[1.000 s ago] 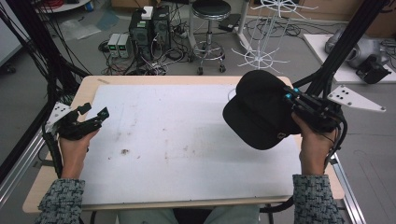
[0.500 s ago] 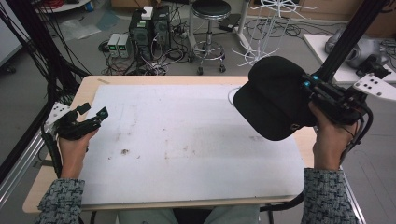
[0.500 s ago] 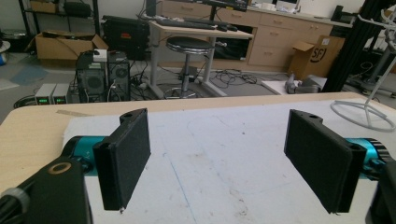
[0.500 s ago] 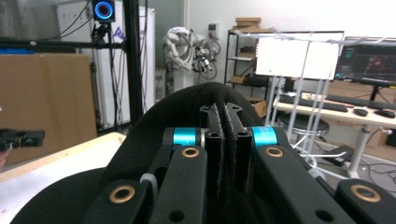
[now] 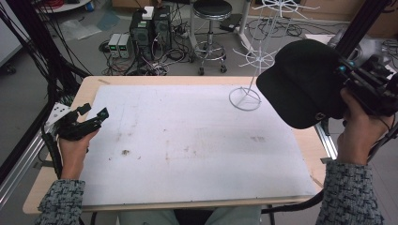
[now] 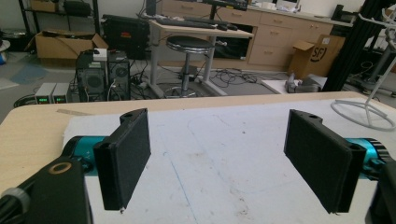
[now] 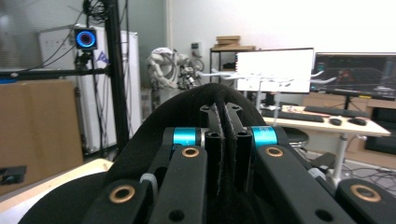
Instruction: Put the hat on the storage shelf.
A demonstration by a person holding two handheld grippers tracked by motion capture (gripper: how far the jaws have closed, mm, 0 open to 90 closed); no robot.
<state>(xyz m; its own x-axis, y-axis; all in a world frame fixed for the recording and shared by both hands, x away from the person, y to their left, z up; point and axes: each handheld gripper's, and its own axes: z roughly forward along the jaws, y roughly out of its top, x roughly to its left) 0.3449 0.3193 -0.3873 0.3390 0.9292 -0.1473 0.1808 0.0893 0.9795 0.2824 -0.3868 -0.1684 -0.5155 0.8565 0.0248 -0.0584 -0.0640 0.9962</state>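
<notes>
Since the cap [image 5: 300, 82] hangs from a single pinch without sagging into a rag, it looks light and half-stiff: soft cloth in the crown, a firmer brim that keeps its curve. The right gripper [image 5: 349, 79] has its jaws shut tight on a fold of the cap's edge, the two black jaws pressed together with only fabric between them in the right gripper view, where the cap [image 7: 205, 100] bulges just past them. It is held in the air off the right end of the table [image 5: 61, 161], beside the white wire stand [image 5: 256, 56] whose ring base sits on the mat [image 5: 187, 140]. Cloth like this should not slip much from rubbery pads, and it is not fragile, but a thin bite at the rim lets the crown swing and twist, so I judge a slow carry safest. A hold on the brim or on the band at the back would give most control; the crown would just crumple. If the cap is meant for the stand, its thin prongs may snag the lining and the light stand could tip. The left gripper [image 5: 87, 119] rests at the mat's left edge, jaws wide apart with nothing between them, its pads [image 6: 123, 158] bare.
</notes>
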